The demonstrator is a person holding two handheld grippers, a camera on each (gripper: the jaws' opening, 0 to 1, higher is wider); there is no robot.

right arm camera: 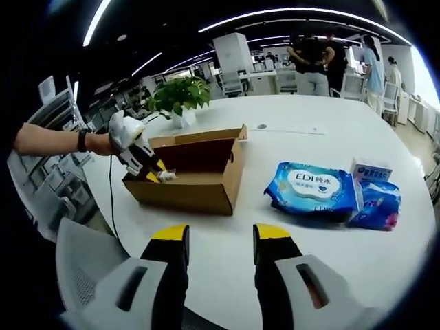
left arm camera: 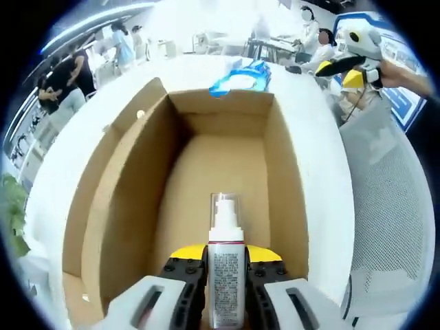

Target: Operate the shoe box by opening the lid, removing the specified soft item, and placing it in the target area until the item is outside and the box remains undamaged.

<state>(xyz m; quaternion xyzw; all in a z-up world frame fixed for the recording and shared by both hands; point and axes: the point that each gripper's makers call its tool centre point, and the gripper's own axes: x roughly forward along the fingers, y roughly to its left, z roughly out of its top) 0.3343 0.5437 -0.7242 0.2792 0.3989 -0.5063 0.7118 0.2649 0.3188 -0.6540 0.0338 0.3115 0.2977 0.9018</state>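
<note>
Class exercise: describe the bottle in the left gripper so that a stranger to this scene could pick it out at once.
Find the open cardboard box on the white table. The left gripper reaches over the box's near end, its jaws shut on a small white pump bottle. Unlike the flat blue wipes packs beside the box, it is slim and rigid, with a clear cap.

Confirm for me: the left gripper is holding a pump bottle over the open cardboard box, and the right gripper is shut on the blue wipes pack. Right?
Not quite. The left gripper does hold the pump bottle over the open cardboard box, but the right gripper is open and holds nothing. In the right gripper view the blue wipes pack lies on the table, apart from the jaws.
</note>
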